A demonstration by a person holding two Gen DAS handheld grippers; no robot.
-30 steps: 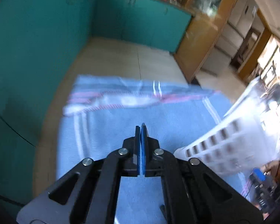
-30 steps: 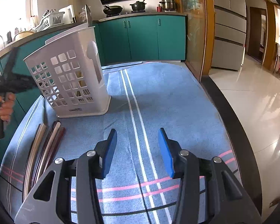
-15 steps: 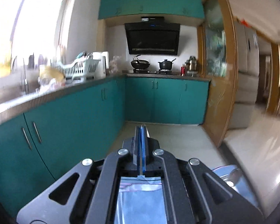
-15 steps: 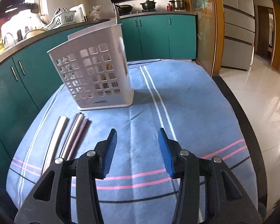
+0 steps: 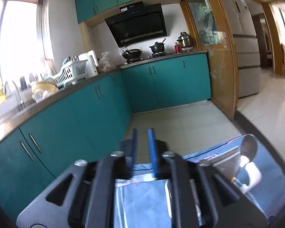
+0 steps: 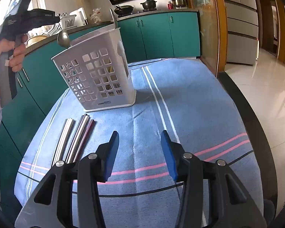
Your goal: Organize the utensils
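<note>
Blue cloth (image 6: 190,98) — bare right of basket (image 6: 96,76)

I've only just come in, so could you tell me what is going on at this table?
A person is sorting utensils with a gripper in each hand. A spoon already stands in the white caddy on the blue cloth. The left gripper, held up beside the caddy, has just been opening its jaws and holds nothing. The right gripper hovers open over the cloth, next to the chopsticks lying in front of the caddy.
</note>
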